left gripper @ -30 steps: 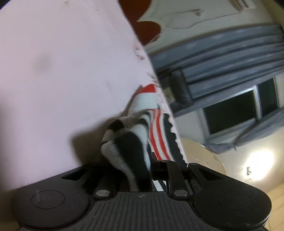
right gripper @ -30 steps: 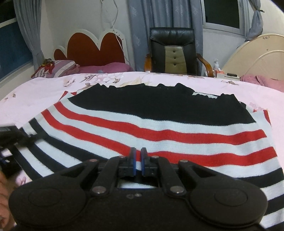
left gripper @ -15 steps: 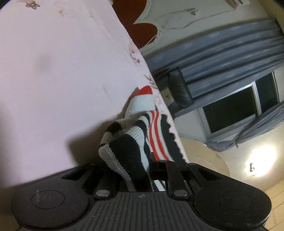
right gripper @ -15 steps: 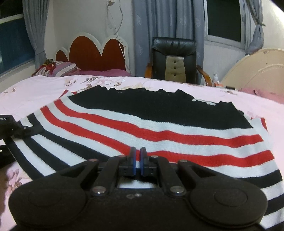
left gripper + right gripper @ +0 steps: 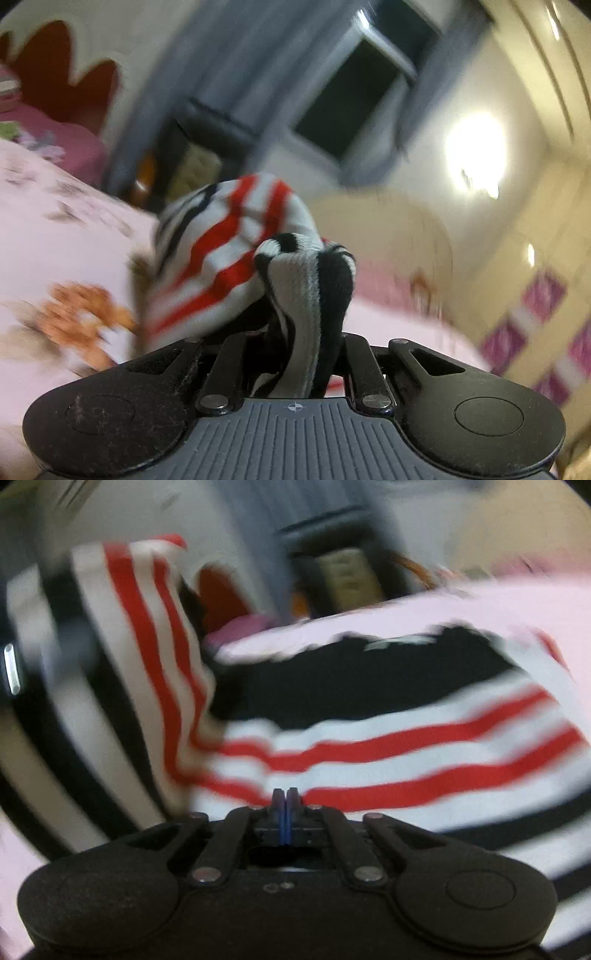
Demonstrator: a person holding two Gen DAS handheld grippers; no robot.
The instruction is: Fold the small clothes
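A knit sweater with black, white and red stripes lies on a pink bed sheet. My left gripper is shut on a bunched black-and-white part of the sweater and holds it raised off the bed. In the right wrist view that lifted side stands up at the left, above the flat part. My right gripper is shut at the sweater's near edge; its tips lie on the red and white stripes, and whether cloth is pinched between them is hidden. Both views are motion-blurred.
A black chair stands beyond the bed's far side, in front of grey curtains. A red scalloped headboard and pink pillows are at the bed's left end. A beige round-topped board leans at the right.
My left gripper has lifted its held part of the sweater up off the sheet and swung it over toward the right. The right gripper stays shut at the near edge; its view has tilted.
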